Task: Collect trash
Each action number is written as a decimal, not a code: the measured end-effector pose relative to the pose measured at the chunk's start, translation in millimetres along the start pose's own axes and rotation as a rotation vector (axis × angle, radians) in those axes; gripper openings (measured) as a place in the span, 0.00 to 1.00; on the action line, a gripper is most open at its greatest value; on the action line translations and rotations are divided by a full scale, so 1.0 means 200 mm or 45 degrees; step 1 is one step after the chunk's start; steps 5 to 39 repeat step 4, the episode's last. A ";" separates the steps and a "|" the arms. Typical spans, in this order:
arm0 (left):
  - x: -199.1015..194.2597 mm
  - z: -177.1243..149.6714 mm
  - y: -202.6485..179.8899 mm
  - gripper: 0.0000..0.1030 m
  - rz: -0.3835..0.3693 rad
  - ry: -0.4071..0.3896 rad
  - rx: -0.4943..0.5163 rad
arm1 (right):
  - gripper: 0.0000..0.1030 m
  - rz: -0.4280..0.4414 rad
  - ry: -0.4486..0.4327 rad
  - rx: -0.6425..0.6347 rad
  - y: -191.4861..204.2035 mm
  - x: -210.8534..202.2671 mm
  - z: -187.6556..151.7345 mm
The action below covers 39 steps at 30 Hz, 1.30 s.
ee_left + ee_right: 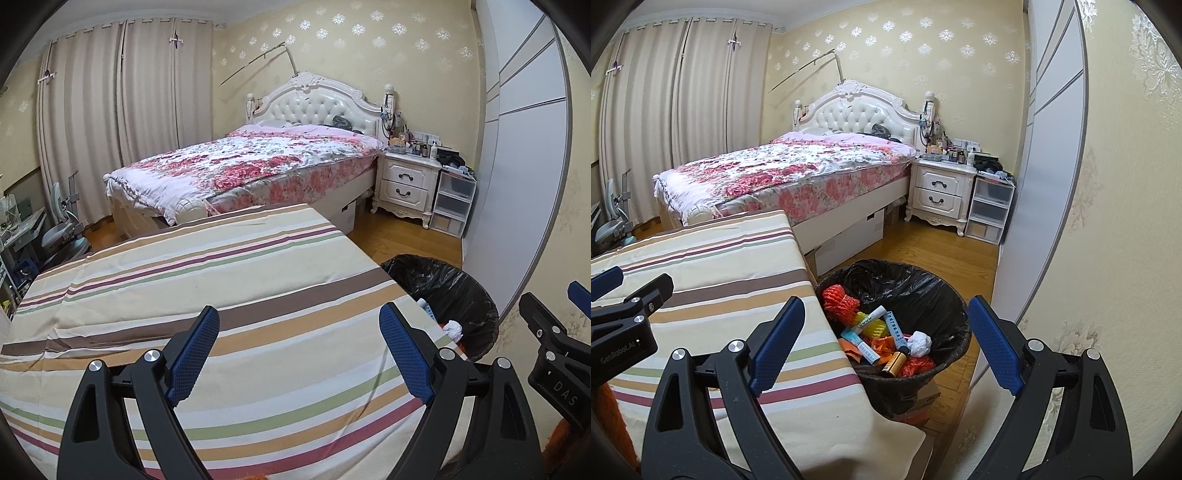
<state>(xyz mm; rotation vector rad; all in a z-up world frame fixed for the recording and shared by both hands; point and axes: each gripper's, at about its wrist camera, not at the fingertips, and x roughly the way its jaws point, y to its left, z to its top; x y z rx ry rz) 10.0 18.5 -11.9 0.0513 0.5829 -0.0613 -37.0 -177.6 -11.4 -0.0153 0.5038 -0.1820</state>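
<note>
Bedroom, catalogued by size. Bed (798, 173): floral pink-and-white cover, white tufted headboard, standing against the far wall. Curtains (122, 122): beige, drawn, on the left wall. Wardrobe (517, 155): pale sliding panels, along the right. Worktop (207, 295): covered with a striped cloth in cream, brown, tan, green and maroon bands; its surface carries no loose items in either view. Nightstand (942, 192): white, two drawers with dark handles, beside the bed head, top crowded with small bottles and clutter. Drawer unit (990, 210): translucent plastic, just right of the nightstand. Trash bin (934, 295): round, lined with a black bag, on the wooden floor just beside the worktop's right edge. Trash in the bin: orange mesh netting (840, 301), yellow mesh piece (873, 325), several tubes including a white one (871, 315) and a blue-printed one (895, 328), a crumpled white wad (919, 343), a gold-and-black cylinder (894, 363), and further orange scraps (918, 365). Left hand-held gripper (299, 350): black frame, blue textured pads, jaws spread wide and released, nothing between them, hovering over the striped cloth. Right hand-held gripper (886, 345): same build, jaws likewise spread and empty, poised above the worktop's edge and the bin.
</note>
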 end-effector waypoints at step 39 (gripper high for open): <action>0.05 -0.02 0.11 0.83 0.062 0.043 -0.016 | 0.85 0.042 0.030 -0.036 0.08 0.03 -0.01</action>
